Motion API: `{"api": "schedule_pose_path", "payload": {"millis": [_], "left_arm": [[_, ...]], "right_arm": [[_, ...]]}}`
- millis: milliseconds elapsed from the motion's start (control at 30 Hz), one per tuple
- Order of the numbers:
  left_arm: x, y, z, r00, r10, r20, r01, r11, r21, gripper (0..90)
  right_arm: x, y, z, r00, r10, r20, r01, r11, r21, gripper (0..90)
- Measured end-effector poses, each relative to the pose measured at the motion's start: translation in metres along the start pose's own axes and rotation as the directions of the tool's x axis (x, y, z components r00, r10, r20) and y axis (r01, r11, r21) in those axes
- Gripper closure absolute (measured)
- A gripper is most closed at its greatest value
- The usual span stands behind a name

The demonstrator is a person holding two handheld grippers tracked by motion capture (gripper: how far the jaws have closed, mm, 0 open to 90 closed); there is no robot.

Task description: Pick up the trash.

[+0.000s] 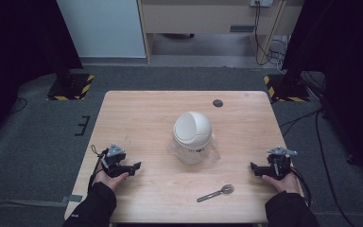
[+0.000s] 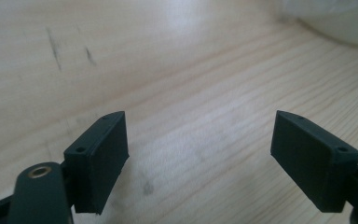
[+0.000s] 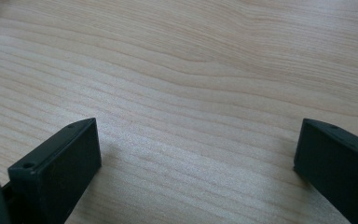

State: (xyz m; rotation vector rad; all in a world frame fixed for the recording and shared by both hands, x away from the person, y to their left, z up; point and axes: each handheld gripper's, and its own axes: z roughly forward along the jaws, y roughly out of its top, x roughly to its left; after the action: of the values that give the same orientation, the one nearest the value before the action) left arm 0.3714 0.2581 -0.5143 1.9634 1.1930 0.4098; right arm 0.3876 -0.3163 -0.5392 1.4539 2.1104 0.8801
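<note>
Nothing looks begun: on the counter (image 1: 137, 113) a white domed container (image 1: 192, 137) sits mid-frame, what seems a metal spoon (image 1: 216, 193) lies lower centre untouched, and the left gripper (image 1: 133, 168) and right gripper (image 1: 255, 168) rest apart, jaws spread, empty.

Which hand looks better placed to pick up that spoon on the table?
The right gripper, probably. The spoon lies on the near right part of the table, closer to it than to the left gripper. Both have open, empty jaws, so nearness decides.
</note>
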Motion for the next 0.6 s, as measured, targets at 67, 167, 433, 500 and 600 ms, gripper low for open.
{"api": "schedule_pose_path", "payload": {"millis": [67, 167, 433, 500, 600], "left_arm": [[-0.003, 0.006, -0.005, 0.9999, 0.011, 0.002, -0.011, 0.999, -0.044, 18.6], [-0.008, 0.014, -0.014, 0.9993, 0.036, -0.008, -0.037, 0.9924, -0.117, 18.6], [-0.018, 0.032, -0.033, 0.9985, 0.053, 0.012, -0.049, 0.9699, -0.238, 18.3], [-0.021, 0.04, -0.038, 0.9975, 0.068, 0.018, -0.061, 0.9625, -0.264, 17.7], [-0.027, 0.05, -0.045, 0.9964, 0.079, 0.032, -0.065, 0.9508, -0.303, 17.7]], "right_arm": [[0.0, 0.0, 0.0, 0.9999, 0.009, -0.005, -0.009, 1.0, -0.001, 0.8], [0.0, 0.0, 0.0, 1.0, 0.006, -0.005, -0.006, 1.0, 0.0, 0.8], [0.0, 0.0, 0.0, 1.0, -0.001, -0.002, 0.001, 1.0, 0.001, 0.8], [0.0, 0.0, 0.0, 1.0, -0.001, -0.002, 0.001, 1.0, 0.001, 0.8], [0.0, 0.0, 0.0, 1.0, -0.002, -0.002, 0.002, 1.0, 0.001, 0.8]]}}
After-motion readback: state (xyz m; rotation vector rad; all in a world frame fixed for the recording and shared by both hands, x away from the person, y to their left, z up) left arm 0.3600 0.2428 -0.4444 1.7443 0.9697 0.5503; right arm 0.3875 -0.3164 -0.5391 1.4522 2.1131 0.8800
